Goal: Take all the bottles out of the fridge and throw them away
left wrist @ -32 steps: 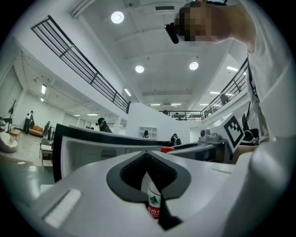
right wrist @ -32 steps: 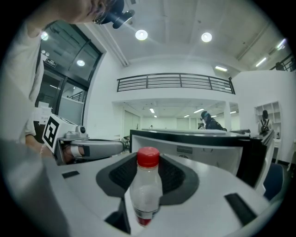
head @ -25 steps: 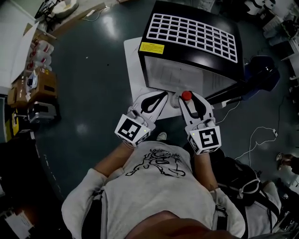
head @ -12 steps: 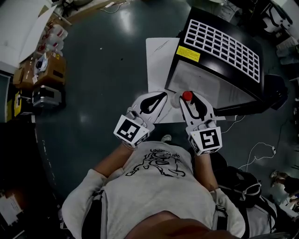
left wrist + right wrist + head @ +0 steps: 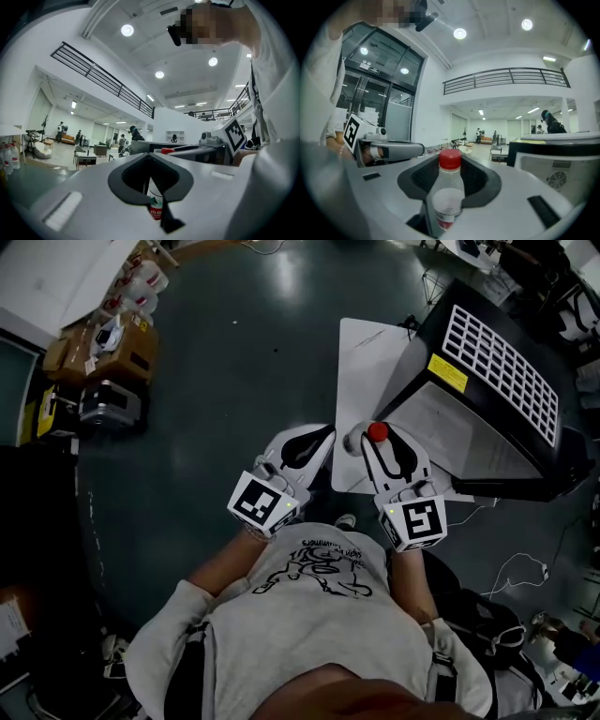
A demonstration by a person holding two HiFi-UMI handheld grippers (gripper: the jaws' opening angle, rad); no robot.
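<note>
Fingers of right gripper clamping upright bottle, red cap uppermost

No wording reads clearly: yellow sticker on black fridge, grey shirt's print, clear plastic bottle with red-green label.

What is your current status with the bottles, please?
Right gripper shut on red-capped bottle. Left gripper shut on labelled bottle. Fridge at right, nothing blocking.

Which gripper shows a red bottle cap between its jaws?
The right gripper: its jaws hold a clear bottle whose red cap stands up between them. The left gripper shows only a labelled bottle, no cap.
</note>
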